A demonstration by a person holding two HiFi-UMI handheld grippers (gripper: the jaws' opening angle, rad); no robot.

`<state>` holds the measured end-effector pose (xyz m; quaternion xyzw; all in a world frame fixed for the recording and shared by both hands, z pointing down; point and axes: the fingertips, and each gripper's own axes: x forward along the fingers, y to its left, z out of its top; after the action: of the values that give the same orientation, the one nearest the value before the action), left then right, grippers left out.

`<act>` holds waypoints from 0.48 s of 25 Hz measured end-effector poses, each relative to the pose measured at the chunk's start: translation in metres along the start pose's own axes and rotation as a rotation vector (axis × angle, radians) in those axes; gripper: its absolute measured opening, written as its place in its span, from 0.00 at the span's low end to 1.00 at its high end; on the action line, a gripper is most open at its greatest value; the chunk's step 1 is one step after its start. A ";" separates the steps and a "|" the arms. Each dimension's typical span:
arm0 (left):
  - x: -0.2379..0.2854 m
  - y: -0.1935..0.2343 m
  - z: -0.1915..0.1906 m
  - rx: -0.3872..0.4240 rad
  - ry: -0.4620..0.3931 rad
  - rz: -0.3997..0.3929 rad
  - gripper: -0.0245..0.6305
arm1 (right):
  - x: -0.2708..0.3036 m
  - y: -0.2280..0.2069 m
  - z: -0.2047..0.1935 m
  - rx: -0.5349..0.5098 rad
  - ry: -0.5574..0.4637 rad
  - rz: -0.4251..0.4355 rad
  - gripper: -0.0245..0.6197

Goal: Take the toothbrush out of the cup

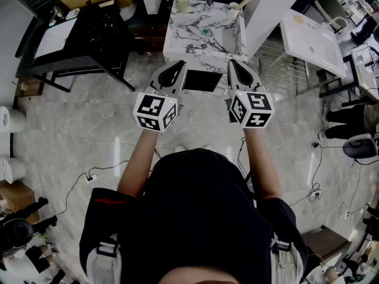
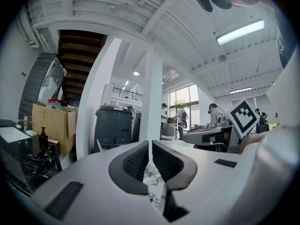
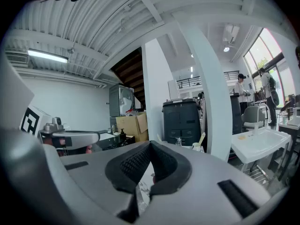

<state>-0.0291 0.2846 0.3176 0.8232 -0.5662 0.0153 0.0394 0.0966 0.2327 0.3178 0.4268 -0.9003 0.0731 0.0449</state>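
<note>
Head view: left tool [image 1: 179,67], right tool [image 1: 234,65] clenched, empty; toothbrush [image 1: 244,1] in cup [image 1: 235,6] on marble table [image 1: 173,40], 12 o'clock. Left gripper view: jaws together. Right gripper view: same; cup [image 3: 196,146] at 2 o'clock. Toothbrush probably light, stiff; grip exposed handle.

Toothbrush [image 3: 201,137] bristles too small.

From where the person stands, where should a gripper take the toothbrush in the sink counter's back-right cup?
Probably the exposed end of the toothbrush above the rim of the cup, approached from the front and above; it leans right, and the cup hides its lower part.
</note>
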 end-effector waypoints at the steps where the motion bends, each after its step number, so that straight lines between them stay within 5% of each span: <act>1: 0.001 0.000 0.000 -0.003 0.002 0.000 0.09 | 0.000 -0.001 0.000 -0.001 0.002 0.000 0.09; 12: 0.010 -0.017 -0.005 -0.033 0.013 -0.004 0.09 | -0.007 -0.018 -0.007 0.044 0.014 0.004 0.09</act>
<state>-0.0098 0.2819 0.3225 0.8235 -0.5644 0.0114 0.0565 0.1147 0.2276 0.3251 0.4254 -0.8989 0.0962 0.0417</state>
